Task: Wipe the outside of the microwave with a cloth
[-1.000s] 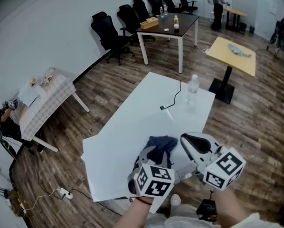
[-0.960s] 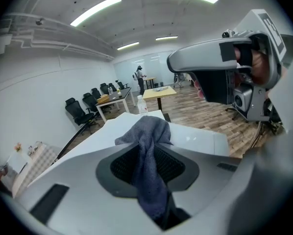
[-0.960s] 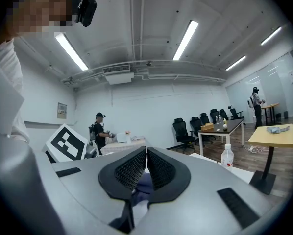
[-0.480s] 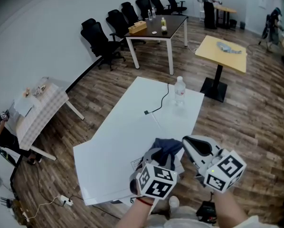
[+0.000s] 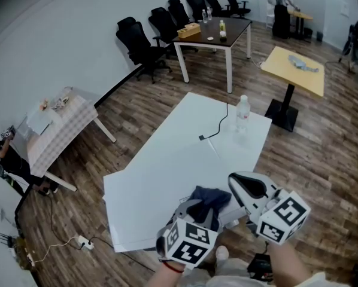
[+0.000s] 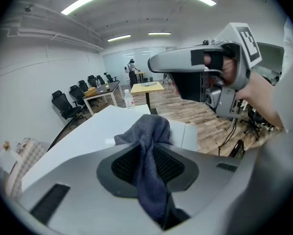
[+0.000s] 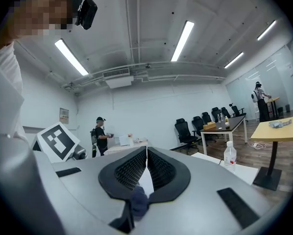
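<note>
Two hand-held grippers share the bottom centre of the head view, above the near end of a white table (image 5: 167, 166). The left gripper (image 6: 147, 153) is tilted downward over the tabletop, apparently so that the cloth (image 6: 146, 131) hangs free and ready to be laid against a surface. Its jaws are pinched on this dark blue-grey cloth: a twisted fold runs down between the ribbed pads, and the loose bulk bunches out beyond the tips. The right gripper (image 7: 146, 155) sits to the right of the left one and is held roughly level, aimed across the room rather than at the table. That suggests it is parked clear of the work. Its jaws are pressed together along their whole length with no gap. A small dark tuft shows low at their root, and what it is cannot be told. No view shows the microwave plainly. A pale boxy panel (image 6: 188, 136) lies just behind the cloth in the left gripper view, though its identity is uncertain. A water bottle (image 5: 243, 109) and a loose cable (image 5: 218, 124) lie at the table's far end, well apart from both grippers. Wiping looks not yet begun.
</note>
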{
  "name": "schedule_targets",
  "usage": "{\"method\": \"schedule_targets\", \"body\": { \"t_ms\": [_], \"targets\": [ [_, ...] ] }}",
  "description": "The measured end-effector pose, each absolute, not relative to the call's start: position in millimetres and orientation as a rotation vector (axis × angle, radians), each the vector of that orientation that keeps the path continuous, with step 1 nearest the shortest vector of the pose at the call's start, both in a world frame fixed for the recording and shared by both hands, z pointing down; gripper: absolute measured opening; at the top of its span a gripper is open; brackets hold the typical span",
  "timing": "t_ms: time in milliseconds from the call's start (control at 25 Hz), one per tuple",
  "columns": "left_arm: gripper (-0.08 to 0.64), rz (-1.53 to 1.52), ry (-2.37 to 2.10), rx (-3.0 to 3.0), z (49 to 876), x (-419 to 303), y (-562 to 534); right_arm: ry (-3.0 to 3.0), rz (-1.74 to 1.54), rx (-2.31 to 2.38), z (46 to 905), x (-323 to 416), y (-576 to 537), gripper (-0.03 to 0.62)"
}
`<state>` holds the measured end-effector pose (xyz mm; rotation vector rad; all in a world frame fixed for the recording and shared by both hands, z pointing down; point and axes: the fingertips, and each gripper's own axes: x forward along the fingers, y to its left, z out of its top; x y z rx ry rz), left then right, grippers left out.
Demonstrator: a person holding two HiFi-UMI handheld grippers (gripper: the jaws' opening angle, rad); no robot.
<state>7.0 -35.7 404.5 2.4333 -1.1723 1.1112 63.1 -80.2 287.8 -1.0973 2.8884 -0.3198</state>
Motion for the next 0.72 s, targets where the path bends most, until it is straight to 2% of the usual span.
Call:
{"method": "schedule_targets", "body": {
  "t_ms": [160,440,720],
  "targets": [
    [0.084,1.083,-1.264,2.367,408.9,-38.7,-11.1,2.943,-0.311,-0.979,291.5,27.2,-70.9,0.034],
    [0.084,1.01,-1.352,2.278,404.3,-141.5,4.0,3.08,-0.272,-0.735,287.8,-87.4,-55.6,0.034],
    [0.084,1.016,-1.307,2.301,406.7,-200.0,26.7,3.107,-0.217,-0.73,279.1,-156.3,-45.5,0.034]
  ]
}}
